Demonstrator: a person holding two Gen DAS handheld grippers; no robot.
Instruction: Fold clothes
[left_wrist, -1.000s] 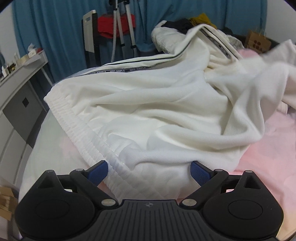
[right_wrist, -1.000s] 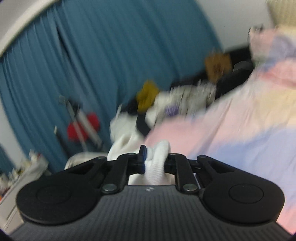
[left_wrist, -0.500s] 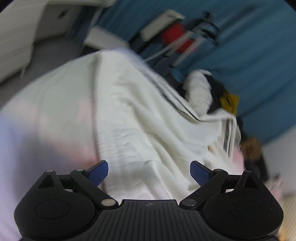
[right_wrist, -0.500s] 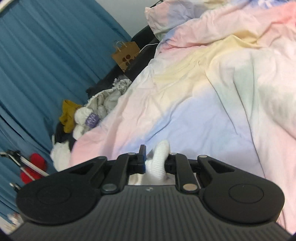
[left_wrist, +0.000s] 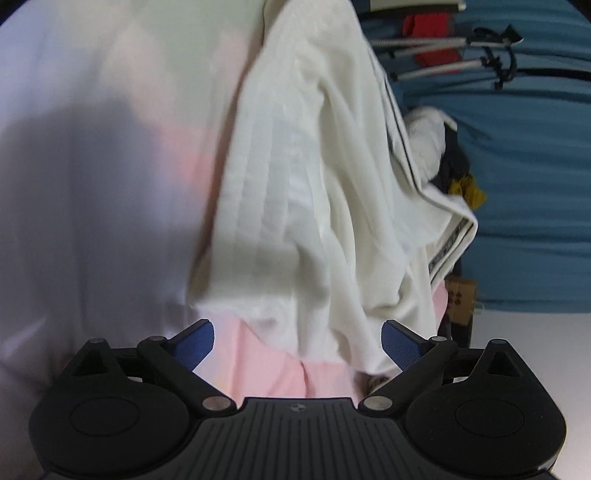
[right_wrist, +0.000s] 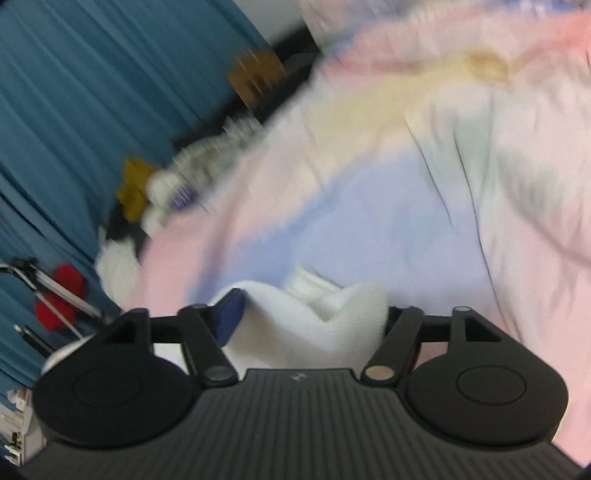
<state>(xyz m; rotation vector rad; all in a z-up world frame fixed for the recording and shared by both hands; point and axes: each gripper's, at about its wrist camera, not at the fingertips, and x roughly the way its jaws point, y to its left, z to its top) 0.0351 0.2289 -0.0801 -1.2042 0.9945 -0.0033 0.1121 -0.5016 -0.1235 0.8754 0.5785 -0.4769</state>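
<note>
1. The left gripper (left_wrist: 297, 341) is wide open and holds nothing; its blue pads stand at the lower middle of the left wrist view.
2. The white garment (left_wrist: 310, 177) fills the centre of that view, lying on the pastel bedsheet (left_wrist: 92, 155). I judge it soft, light and limp; its firmer striped edge (left_wrist: 448, 242) at middle right seems the best hold.
3. The right gripper (right_wrist: 310, 321) is half open, with white cloth bunched loosely between its fingers.
</note>
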